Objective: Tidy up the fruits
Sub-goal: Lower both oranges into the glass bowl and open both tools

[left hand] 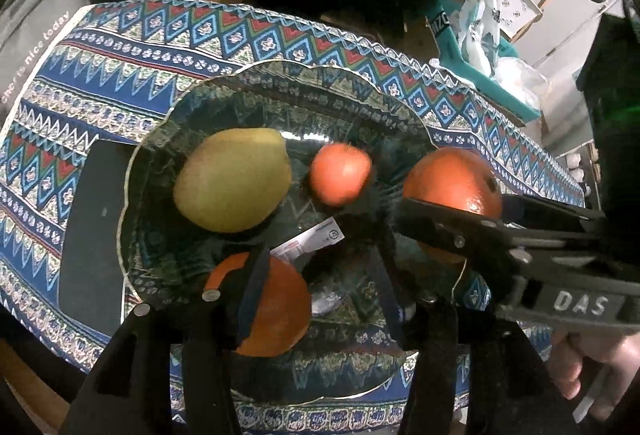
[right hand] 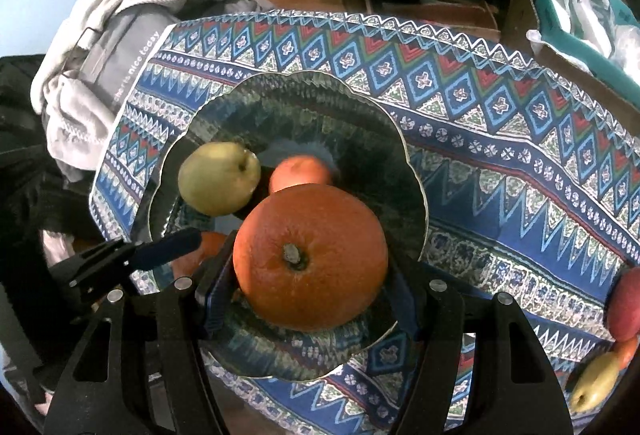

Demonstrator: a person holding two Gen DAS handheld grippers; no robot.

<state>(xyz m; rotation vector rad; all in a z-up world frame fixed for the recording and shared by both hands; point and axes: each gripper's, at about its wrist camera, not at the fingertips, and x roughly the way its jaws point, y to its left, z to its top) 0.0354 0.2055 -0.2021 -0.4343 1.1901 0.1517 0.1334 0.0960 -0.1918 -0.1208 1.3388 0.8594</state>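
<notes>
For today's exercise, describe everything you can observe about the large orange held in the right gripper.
The large orange is round, deep orange, with dimpled glossy peel and a brownish stem scar facing the camera. It sits between the right gripper fingers, blue pads pressing both sides, low over the near part of the patterned glass plate. Whether it rests on the plate is unclear.

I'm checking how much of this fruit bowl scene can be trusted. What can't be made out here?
- Small red-orange fruit: motion-blurred in both views, type unclear.
- Near orange: partly behind the left gripper in the left wrist view.
- Printed white label in the patterned glass bowl: too small to read.
- Red and green fruits: cut by the right wrist view's edge.
</notes>
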